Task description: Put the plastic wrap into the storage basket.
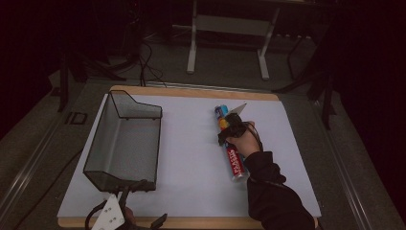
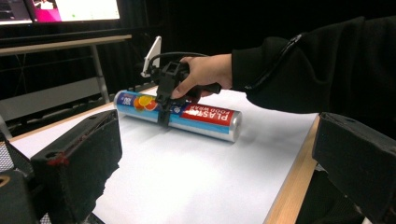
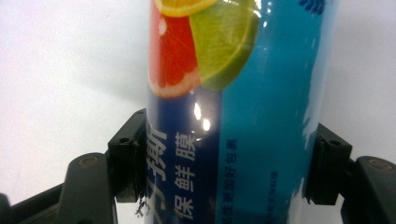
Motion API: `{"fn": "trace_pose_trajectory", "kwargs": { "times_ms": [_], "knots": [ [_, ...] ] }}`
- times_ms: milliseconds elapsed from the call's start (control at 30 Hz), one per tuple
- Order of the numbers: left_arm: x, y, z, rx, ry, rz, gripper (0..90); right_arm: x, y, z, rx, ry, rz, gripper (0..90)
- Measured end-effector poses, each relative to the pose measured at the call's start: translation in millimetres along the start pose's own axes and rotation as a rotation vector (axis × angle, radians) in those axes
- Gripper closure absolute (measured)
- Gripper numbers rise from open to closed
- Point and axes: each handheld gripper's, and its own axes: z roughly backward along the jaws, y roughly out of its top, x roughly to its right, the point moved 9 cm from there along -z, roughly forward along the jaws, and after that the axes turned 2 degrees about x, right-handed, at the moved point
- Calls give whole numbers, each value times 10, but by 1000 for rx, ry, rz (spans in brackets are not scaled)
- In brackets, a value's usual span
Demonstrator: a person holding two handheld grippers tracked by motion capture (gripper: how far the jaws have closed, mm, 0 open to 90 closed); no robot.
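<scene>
The right gripper (image 1: 229, 125) has its fingers (image 3: 127, 161) clenched on the roll (image 1: 229, 142), one pad on each side of the tube. In the right gripper view the left pad presses the dark blue part of the wrapper beside the printed characters, and the right pad (image 3: 327, 170) presses the light blue edge; no gap shows between pads and wrapper. In the left gripper view the right hand (image 2: 201, 74) holds this gripper from above, so the fingers reach down over the roll and pinch it across its width, between the fruit picture and the red label.

The left gripper (image 1: 125, 213) sits at the near edge of the bench (image 1: 191, 223), just near of the basket (image 1: 125, 139). Its fingers (image 2: 79, 163) stand wide apart, released, with nothing between them; in its own view the white sheet (image 2: 196, 177) lies in the gap.

The roll lies flat on the white sheet, right of centre on the bench and well apart from the basket on the left. Its long axis runs near to far, tilted a little: the far end, with the blue wrapper and fruit picture, leans slightly left, and the near end, with the red label and the silver cap, leans slightly right, close to the person's dark sleeve (image 1: 273, 191). The right gripper grips it toward the far half. From the pictures I cannot tell whether the roll still rests on the sheet or is just clear of it.
</scene>
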Motion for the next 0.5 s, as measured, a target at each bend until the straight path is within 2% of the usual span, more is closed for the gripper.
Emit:
{"fn": "trace_pose_trajectory", "kwargs": {
  "times_ms": [200,500],
  "knots": [
    [-3,-4,-4,-3,1,1,24,5,7,75,-3,19,3,315],
    [0,-5,-9,-2,3,-1,24,-11,62,274,29,36,2,316]
  ]
}}
